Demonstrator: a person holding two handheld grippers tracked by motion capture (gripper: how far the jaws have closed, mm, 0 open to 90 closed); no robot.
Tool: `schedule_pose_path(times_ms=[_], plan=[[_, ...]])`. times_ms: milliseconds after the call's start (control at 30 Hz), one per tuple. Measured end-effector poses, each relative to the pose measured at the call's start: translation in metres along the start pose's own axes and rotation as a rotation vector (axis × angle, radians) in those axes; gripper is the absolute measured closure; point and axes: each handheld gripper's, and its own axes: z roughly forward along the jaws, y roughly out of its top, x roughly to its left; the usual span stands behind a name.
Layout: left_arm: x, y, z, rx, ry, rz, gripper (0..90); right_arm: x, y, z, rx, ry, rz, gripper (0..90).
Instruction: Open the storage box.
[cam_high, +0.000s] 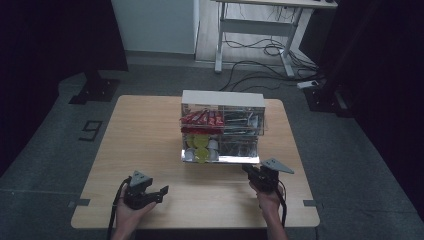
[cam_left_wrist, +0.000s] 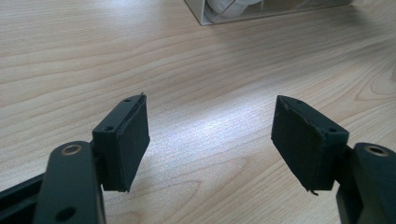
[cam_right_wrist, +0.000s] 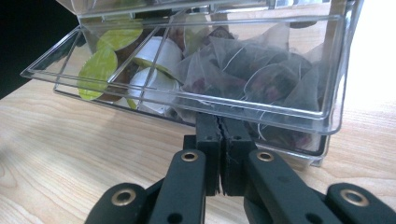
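A clear plastic organizer with a white top stands at the middle of the wooden table. Its lower drawer is pulled out toward me and holds green-lidded capsules on the left and mesh tea bags on the right. My right gripper is shut, its pads pressed together, with the tips tucked under the drawer's front rim. At the front left, my left gripper is open above bare wood with nothing between its pads.
Red packets fill the upper left compartment of the organizer. A corner of the organizer's base lies ahead of the left gripper. Beyond the table are a desk frame and floor cables.
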Motion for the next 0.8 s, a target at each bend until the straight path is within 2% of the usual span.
schedule_pose_path(times_ms=[467, 800], plan=[[-0.003, 0.002, -0.005, -0.014, 0.0, 0.007, 28.0, -0.001, 0.009, -0.004, -0.039, -0.003, 0.003, 86.9], [0.001, 0.002, -0.004, -0.009, 0.008, -0.001, 28.0, 0.0, 0.018, -0.004, -0.057, -0.004, 0.002, 86.9]])
